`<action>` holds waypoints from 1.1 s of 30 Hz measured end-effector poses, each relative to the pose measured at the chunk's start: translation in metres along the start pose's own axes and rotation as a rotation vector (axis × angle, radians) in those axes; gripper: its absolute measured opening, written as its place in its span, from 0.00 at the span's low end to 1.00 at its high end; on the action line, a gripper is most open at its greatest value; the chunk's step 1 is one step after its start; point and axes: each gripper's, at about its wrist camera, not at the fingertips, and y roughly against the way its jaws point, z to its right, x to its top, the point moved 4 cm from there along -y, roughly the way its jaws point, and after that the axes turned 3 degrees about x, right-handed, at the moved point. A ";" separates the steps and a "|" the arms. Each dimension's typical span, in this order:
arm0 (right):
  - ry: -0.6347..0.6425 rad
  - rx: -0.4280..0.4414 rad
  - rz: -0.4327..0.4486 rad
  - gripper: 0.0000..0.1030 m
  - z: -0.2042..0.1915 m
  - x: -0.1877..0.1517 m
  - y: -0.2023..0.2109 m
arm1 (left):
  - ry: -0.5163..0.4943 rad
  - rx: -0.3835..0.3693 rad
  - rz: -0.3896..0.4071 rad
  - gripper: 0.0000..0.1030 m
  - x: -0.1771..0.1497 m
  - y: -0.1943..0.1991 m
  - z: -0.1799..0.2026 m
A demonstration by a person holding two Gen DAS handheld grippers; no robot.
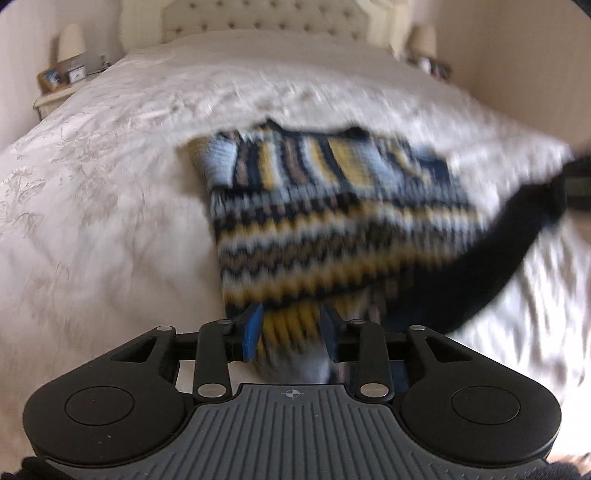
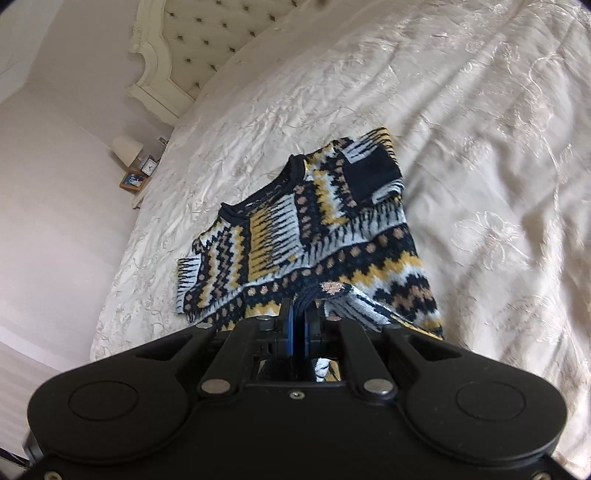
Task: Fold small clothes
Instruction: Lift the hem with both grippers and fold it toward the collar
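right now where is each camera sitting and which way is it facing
Left wrist: rides the left gripper, looking down along the cream embroidered bedspread toward the tufted cream headboard; its blue-padded fingers stand apart around the hem of the navy, yellow and pale-blue patterned knitted sweater; a dark sleeve crosses at right.
Right wrist: rides the right gripper, facing diagonally across the bed; its jaws are shut on the sweater's hem.
Shared: sweater, bedspread, headboard, and the bedside lamp.
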 end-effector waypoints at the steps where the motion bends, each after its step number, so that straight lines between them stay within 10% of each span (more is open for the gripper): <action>1: 0.002 0.001 -0.002 0.11 0.000 -0.001 0.002 | -0.028 0.018 -0.013 0.32 -0.009 0.002 0.004; 14: 0.028 0.011 -0.034 0.11 -0.001 -0.019 0.023 | -0.431 0.264 0.064 0.38 -0.058 -0.012 0.057; 27: 0.024 0.015 -0.039 0.12 -0.007 -0.023 0.023 | -0.533 0.258 0.110 0.54 -0.035 -0.038 0.057; 29: 0.020 0.012 -0.040 0.12 -0.007 -0.022 0.020 | -0.483 0.211 0.094 0.54 -0.030 -0.039 0.051; 33: 0.007 0.012 -0.037 0.13 -0.008 -0.019 0.015 | 0.044 -0.097 -0.030 0.54 -0.024 -0.039 0.013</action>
